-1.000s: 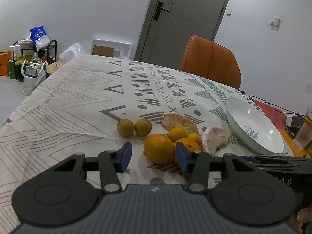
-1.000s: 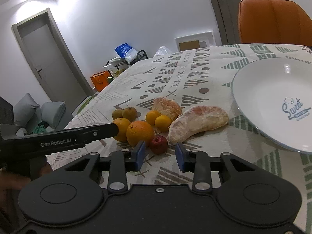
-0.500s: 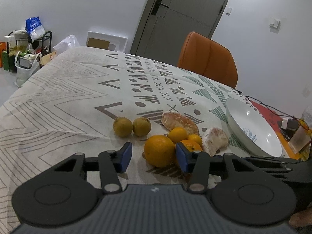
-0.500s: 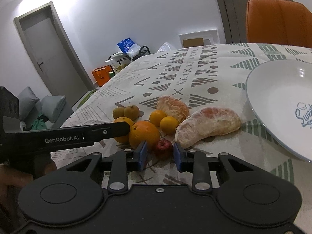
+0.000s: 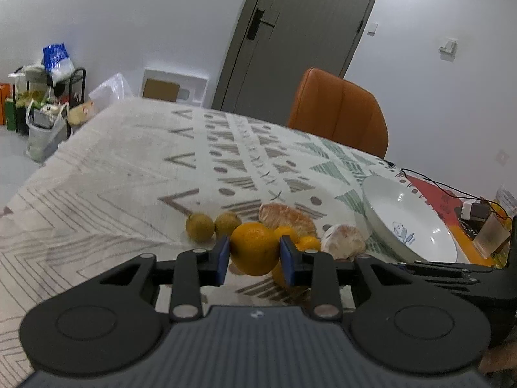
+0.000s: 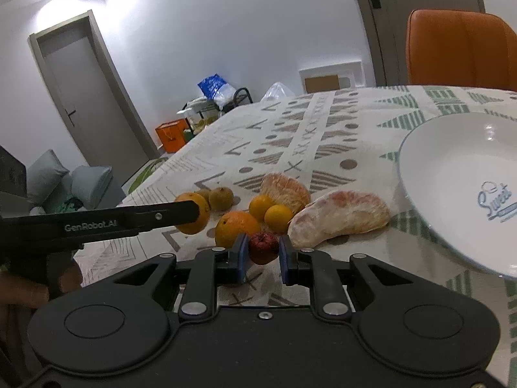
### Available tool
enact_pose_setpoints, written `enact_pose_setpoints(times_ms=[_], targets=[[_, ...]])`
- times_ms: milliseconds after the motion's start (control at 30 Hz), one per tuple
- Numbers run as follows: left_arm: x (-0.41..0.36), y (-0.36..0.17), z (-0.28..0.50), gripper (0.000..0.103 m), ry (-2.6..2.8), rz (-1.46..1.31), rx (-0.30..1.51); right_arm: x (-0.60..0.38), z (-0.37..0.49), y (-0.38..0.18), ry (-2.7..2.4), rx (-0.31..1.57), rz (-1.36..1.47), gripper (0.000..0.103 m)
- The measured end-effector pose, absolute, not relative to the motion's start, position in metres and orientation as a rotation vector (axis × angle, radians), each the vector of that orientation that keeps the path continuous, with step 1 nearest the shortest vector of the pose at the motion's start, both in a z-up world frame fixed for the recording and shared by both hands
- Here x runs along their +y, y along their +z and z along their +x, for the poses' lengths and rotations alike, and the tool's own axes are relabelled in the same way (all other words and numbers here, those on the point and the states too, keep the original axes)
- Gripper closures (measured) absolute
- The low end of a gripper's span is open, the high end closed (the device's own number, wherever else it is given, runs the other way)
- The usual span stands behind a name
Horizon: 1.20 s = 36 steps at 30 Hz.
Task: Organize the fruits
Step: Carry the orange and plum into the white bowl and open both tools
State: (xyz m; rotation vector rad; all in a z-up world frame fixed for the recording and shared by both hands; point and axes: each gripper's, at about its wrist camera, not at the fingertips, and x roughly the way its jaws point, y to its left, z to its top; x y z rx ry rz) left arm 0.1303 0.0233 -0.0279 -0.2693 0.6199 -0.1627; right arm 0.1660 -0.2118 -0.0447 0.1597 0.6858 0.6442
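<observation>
Now, in the left wrist view, the left tool is closing, its blue pads pressed against the sides of a big orange that sits on the tabletop, well left of the white plate. Squeeze only until it holds firm, then lift straight up so the neighbouring fruit stays put.

From the right wrist view, the right tool is clenched on a small red fruit, left of the plate and just beside the peeled pomelo piece. Being soft-looking, it probably wants a gentle carry across to the plate.
</observation>
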Motion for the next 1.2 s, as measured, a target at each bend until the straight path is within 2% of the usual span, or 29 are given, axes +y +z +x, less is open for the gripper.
enact_pose_setpoints(times_ms=[633,1200], targets=[[-0.025,-0.004,0.124,0.071,-0.229,-0.193,0.557,-0.268,0.152,-0.028,0.565,0.584,0.231,0.084],[-0.082,-0.003,0.139,0.071,-0.315,-0.136,0.566,-0.331,0.155,-0.036,0.447,0.555,0.304,0.084]])
